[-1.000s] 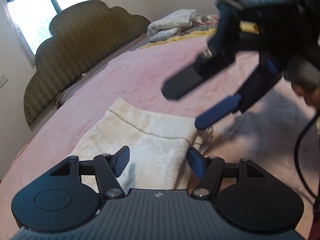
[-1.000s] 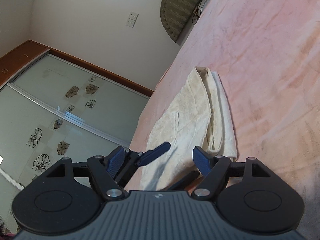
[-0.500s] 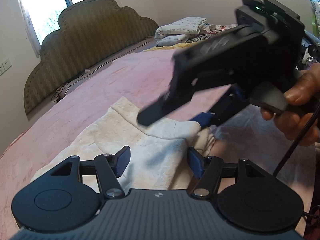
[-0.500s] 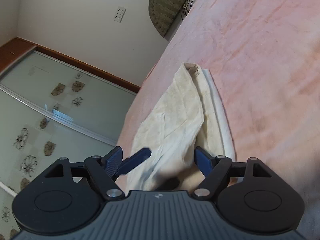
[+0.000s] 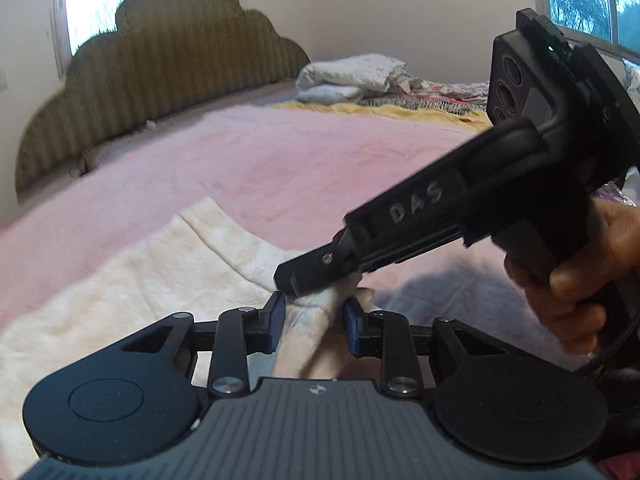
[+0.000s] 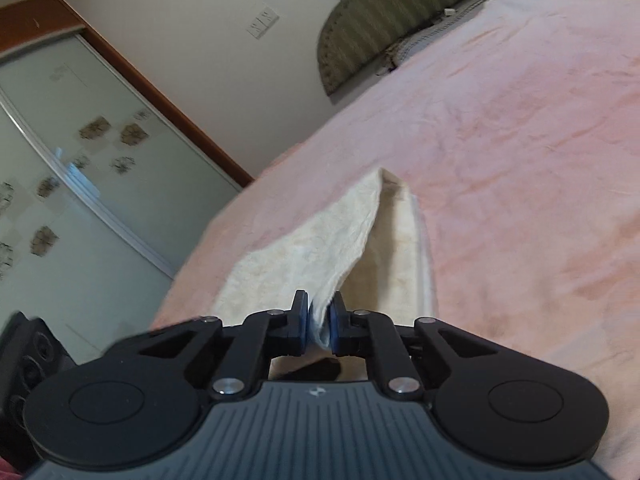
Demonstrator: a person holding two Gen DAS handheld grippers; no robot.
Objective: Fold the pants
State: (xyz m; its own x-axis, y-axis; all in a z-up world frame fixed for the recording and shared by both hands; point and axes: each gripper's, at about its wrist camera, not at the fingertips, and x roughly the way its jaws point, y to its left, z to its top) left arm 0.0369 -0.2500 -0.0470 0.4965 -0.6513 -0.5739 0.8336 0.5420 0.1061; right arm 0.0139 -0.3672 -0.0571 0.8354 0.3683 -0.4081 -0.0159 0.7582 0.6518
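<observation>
Cream pants (image 5: 160, 280) lie flat on the pink bedspread (image 5: 320, 160). My left gripper (image 5: 314, 322) sits at their near right corner, its jaws closing with a bunched fold of cloth filling the gap and touching both pads. Just beyond it, the right gripper (image 5: 310, 280) comes in from the right and bites the same edge. In the right wrist view, the right gripper (image 6: 319, 320) has its jaws closing tight on a pinch of the pants (image 6: 320, 240). The top layer rises off the lower layer like a tent.
A person's hand (image 5: 580, 280) holds the right gripper's handle. A padded headboard (image 5: 160, 60) stands at the far end, with piled bedding (image 5: 352, 76) and a yellow blanket (image 5: 380, 110) at the far right. Sliding wardrobe doors (image 6: 60, 160) run along the bed's left side.
Both grippers' jaws have narrowed from wide apart onto the pants' edge. The right gripper came down beside the left one, pinched the cloth and raised the top layer a little.
</observation>
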